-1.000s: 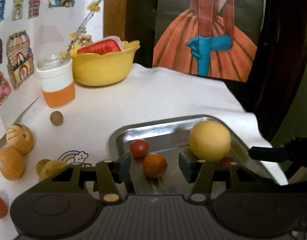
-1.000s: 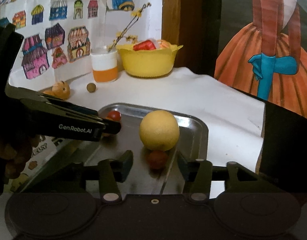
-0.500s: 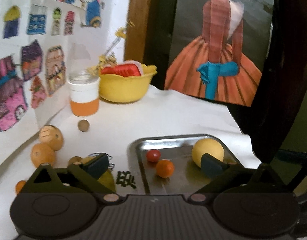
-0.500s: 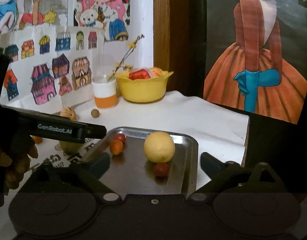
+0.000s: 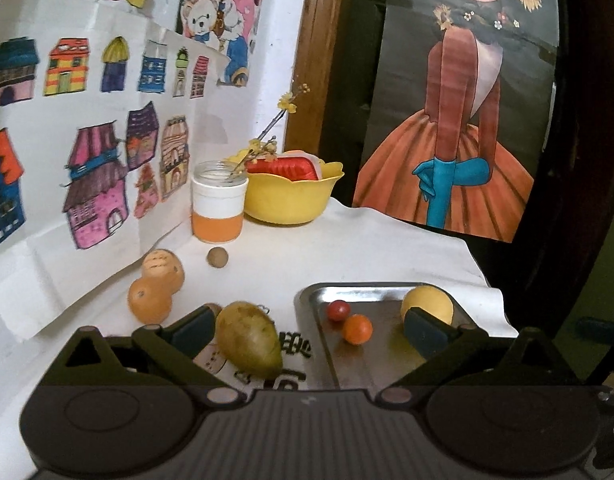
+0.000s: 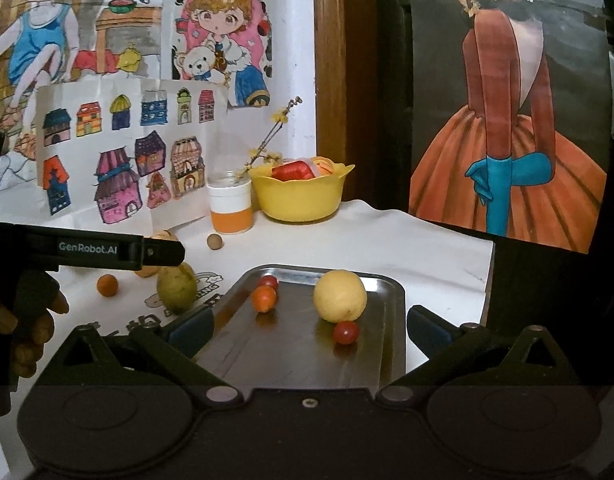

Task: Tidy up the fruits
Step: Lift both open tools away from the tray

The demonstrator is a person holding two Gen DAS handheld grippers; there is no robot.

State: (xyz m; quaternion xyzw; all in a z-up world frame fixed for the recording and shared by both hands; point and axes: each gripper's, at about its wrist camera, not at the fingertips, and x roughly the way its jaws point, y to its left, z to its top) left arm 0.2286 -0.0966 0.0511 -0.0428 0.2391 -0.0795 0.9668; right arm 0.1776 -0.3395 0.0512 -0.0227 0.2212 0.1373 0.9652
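Observation:
A steel tray (image 6: 395, 294) on the white cloth holds a big yellow fruit (image 6: 339, 296), a small orange (image 6: 264, 298) and two red tomatoes (image 6: 345, 332) (image 6: 269, 282). My right gripper (image 6: 309, 326) hangs open and empty above the tray's near end. My left gripper (image 5: 311, 328) is also open and empty, with a green-yellow mango (image 5: 249, 338) just inside its left finger and the tray (image 5: 307, 300) on its right. Two oranges (image 5: 150, 306) (image 5: 163, 268) lie left of the mango. From the right wrist the left gripper (image 6: 175, 252) shows side-on above the mango (image 6: 177, 286).
At the back stand an orange-banded jar (image 5: 218, 202) and a yellow bowl (image 5: 293, 196) with red contents. A small brown ball (image 5: 217, 257) and a small orange (image 6: 107, 285) lie on the cloth. Paper drawings cover the left wall. The table edge drops off right of the tray.
Both grippers opened wider and pulled back and up from the tray. The left one swung left, so the mango now sits between its fingers instead of the small orange.

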